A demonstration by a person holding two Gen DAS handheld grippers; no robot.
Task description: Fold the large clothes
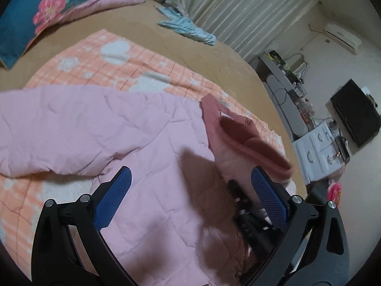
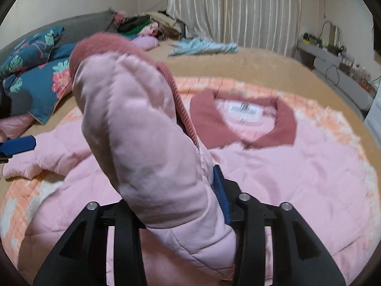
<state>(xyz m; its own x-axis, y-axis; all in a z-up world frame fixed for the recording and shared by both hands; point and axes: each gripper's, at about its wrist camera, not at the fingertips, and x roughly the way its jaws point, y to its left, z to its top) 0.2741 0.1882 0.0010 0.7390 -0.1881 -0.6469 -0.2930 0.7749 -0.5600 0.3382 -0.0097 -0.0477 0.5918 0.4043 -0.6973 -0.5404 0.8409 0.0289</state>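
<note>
Label [image 2: 243,110] inside jacket [image 2: 309,166] collar, unreadable

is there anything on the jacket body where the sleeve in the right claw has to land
Nothing visible. The sleeve stands between the right claw's fingers, over the pink jacket, whose front below the collar lies bare. The left claw hangs open over the other side.

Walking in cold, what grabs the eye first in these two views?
A puffy pink jacket spread on an orange checked blanket across the bed. Its sleeve, with a dark rose cuff, rears up between the right gripper jaws. The left gripper hangs open above the jacket.
</note>
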